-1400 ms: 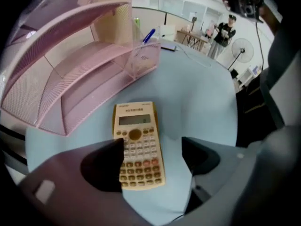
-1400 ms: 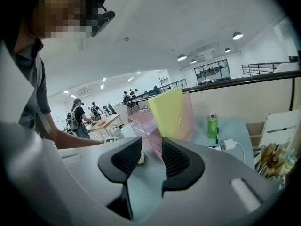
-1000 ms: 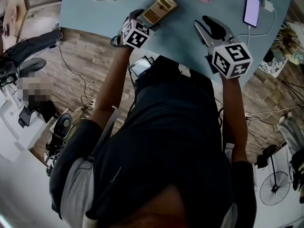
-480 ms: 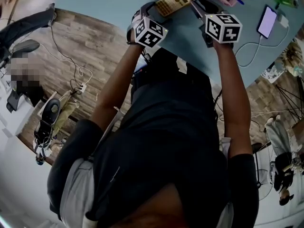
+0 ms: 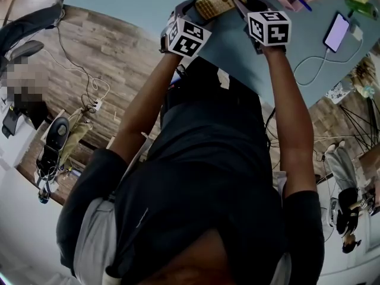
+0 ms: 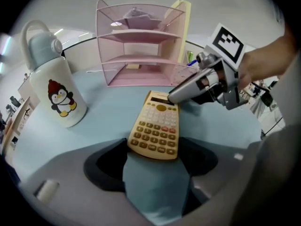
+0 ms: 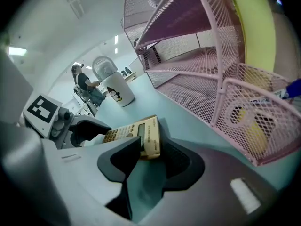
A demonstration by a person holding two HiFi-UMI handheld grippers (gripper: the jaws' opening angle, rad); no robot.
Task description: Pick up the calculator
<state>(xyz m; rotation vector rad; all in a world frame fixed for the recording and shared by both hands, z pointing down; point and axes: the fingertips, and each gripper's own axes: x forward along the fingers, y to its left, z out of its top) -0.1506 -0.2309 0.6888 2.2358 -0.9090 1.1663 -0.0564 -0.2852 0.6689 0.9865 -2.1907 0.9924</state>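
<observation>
Left gripper (image 6: 154,150), jaws just closing yet unclamped, and slack-jawed right gripper (image 7: 150,149) straddle the flat beige plastic calculator (image 6: 156,125); squeeze its long edges squarely.

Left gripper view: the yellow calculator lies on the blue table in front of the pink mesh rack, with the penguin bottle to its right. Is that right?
No. The left gripper view shows the penguin bottle to the left of the calculator, not to its right. The rest holds: the calculator lies on the blue table in front of the pink mesh rack.
</observation>
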